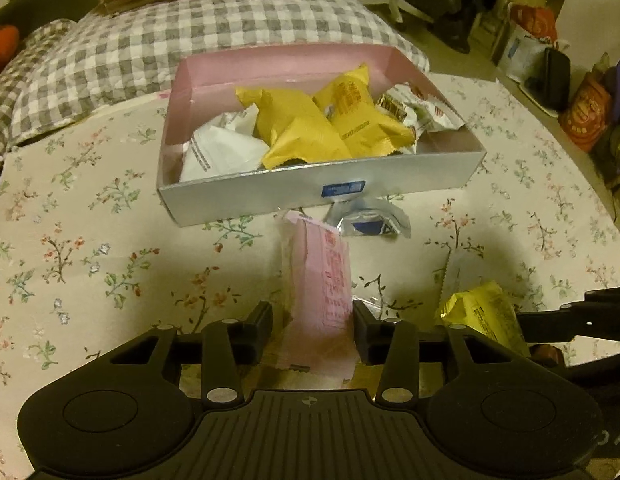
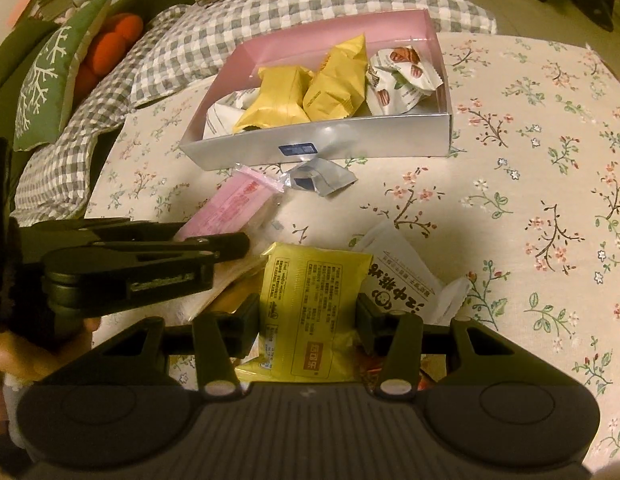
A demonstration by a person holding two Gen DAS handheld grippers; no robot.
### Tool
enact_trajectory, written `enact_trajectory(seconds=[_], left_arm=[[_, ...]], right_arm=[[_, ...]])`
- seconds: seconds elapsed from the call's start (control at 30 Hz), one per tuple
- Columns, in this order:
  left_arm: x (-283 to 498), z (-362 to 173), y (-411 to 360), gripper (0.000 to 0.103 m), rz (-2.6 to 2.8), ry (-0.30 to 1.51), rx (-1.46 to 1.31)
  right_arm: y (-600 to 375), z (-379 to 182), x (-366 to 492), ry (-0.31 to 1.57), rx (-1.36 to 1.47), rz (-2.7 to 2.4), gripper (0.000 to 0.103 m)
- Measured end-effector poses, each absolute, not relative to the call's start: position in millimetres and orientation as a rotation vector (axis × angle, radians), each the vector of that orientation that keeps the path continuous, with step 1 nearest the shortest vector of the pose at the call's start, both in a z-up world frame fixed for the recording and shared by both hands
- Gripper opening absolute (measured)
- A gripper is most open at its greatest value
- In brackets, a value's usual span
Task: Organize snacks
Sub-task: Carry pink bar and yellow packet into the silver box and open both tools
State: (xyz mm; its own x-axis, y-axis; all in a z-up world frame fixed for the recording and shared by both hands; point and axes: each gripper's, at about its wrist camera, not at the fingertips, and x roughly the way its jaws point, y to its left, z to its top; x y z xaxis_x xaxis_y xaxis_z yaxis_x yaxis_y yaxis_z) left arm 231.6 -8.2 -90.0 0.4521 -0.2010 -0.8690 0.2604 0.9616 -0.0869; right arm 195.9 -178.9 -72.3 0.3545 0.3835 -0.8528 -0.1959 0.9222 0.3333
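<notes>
- Your tabletop (image 1: 109, 264) wears a floral cloth and carries everything; a grey checked blanket (image 1: 149, 52) lies bunched along its far edge.
- The box (image 2: 370, 136), silver outside and pink inside, sits at the far middle of the tabletop, open on top.
- Inside the box you have yellow packets (image 1: 310, 128) heaped in the middle, a white packet (image 1: 221, 152) at the left end, and nut-print packets (image 2: 398, 76) at the right end.
- Your left gripper (image 1: 312, 312) points down at the cloth with a long pink packet (image 1: 330, 280) between its jaws; the right pad touches the wrapper, but there is a gap at the left pad, so you cannot tell whether it is truly grasped.
- Your right gripper (image 2: 307, 312) sits just beside the left one, its jaws clenched on a flat yellow packet (image 2: 310, 300), printed side up.
- A white packet with black print (image 2: 402, 276) lies on the cloth, partly under that yellow packet's right edge.
- A small silver packet (image 2: 318, 178) lies on the cloth just in front of the box's near wall, close to the far tip of the pink packet.
</notes>
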Motion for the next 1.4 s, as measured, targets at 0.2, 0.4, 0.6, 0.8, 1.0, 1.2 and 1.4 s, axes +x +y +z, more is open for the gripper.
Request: enact_trajectory(seconds=[0.2, 0.4, 0.6, 0.8, 1.0, 1.2, 1.4], left_arm=[[238, -95, -4, 0.041, -0.281, 1.065, 0.01], [241, -90, 9, 0.033, -0.275, 1.045, -0.085], [239, -78, 21, 0.032, -0.293, 1.038, -0.171], [232, -58, 37, 0.032, -0.332, 0.994, -0.256], [230, -35, 59, 0.032, -0.345, 0.903, -0.32], [237, -31, 68, 0.032, -0.315, 0.865, -0.35], [246, -21, 76, 0.032, -0.3, 0.793, -0.36]], right_arm=[[-181, -72, 197, 1.144, 0.191, 0.373, 0.045], [-184, -71, 198, 1.14, 0.207, 0.364, 0.045], [-187, -70, 198, 1.135, 0.23, 0.367, 0.045], [-195, -68, 200, 1.126, 0.274, 0.357, 0.045], [-207, -64, 202, 1.1, 0.32, 0.336, 0.045], [-216, -57, 205, 1.047, 0.385, 0.324, 0.045], [-224, -49, 211, 0.987, 0.437, 0.296, 0.045]])
